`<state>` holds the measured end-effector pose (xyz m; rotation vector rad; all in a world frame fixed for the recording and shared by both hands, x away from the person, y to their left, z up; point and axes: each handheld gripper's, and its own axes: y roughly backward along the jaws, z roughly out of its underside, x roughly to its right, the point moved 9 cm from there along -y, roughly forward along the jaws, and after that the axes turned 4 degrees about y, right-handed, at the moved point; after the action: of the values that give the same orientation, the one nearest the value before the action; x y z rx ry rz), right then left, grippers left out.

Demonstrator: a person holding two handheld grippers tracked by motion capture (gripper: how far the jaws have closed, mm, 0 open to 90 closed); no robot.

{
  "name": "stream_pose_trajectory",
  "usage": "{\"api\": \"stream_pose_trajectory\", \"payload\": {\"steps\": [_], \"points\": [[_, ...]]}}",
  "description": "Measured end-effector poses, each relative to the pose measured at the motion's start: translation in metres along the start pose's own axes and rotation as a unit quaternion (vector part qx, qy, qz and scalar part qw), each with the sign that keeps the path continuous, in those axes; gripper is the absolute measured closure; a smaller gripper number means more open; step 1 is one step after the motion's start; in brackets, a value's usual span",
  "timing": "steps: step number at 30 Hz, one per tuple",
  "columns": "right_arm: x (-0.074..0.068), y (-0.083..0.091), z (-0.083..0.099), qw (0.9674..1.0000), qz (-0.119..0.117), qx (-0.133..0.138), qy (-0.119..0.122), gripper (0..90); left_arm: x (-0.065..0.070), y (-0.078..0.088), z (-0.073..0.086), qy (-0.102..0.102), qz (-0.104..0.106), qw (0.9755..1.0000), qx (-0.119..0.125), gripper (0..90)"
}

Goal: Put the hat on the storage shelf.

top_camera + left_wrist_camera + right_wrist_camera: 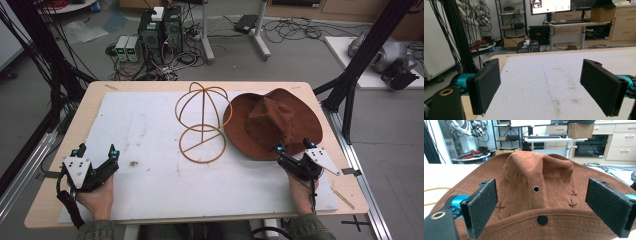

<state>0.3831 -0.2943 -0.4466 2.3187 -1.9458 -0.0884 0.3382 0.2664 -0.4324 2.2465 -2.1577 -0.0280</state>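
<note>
the brown hat (pixel 272 122) lies right of centre beside the wire hat stand (pixel 201 122). the right tool (pixel 296 148), jaws apart, faces its brim, likely an approach; next, closing on the brim. the left tool (pixel 96 152) rests apart lower left.

I am working in what is looking like a robotics lab. My bench (pixel 60 165) is standing on a grey floor where computer towers (pixel 160 30) are sitting amid tangled cables (pixel 295 30). Black frame posts (pixel 372 40) are rising beside the bench, with bundled black cables (pixel 456 32) hanging along one. Farther off, a monitor (pixel 550 5) is glowing above a desk (pixel 571 24) carrying a keyboard, metal shelves (pixel 511 22) are holding equipment, cardboard boxes (pixel 512 41) are lying about, and wooden drawers (pixel 625 23) are lining the wall.
</note>
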Motion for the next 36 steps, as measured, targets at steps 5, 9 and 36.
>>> {"api": "stream_pose_trajectory", "payload": {"steps": [5, 9, 36], "points": [[0.003, 0.001, 0.000, 1.0000, 0.002, 0.000, -0.001, 9.9, 0.002, -0.001, 0.000, 0.001, 0.004, 1.0000, 0.001, 16.9], [0.004, 0.003, 0.001, 1.0000, 0.002, 0.000, -0.004, 9.9, 0.004, -0.002, 0.000, 0.003, 0.008, 1.0000, 0.000, 16.9], [-0.006, -0.013, -0.022, 0.9994, -0.031, -0.013, 0.006, 9.8, -0.006, 0.000, 0.000, 0.025, -0.008, 0.9996, -0.002, 16.8]]}}
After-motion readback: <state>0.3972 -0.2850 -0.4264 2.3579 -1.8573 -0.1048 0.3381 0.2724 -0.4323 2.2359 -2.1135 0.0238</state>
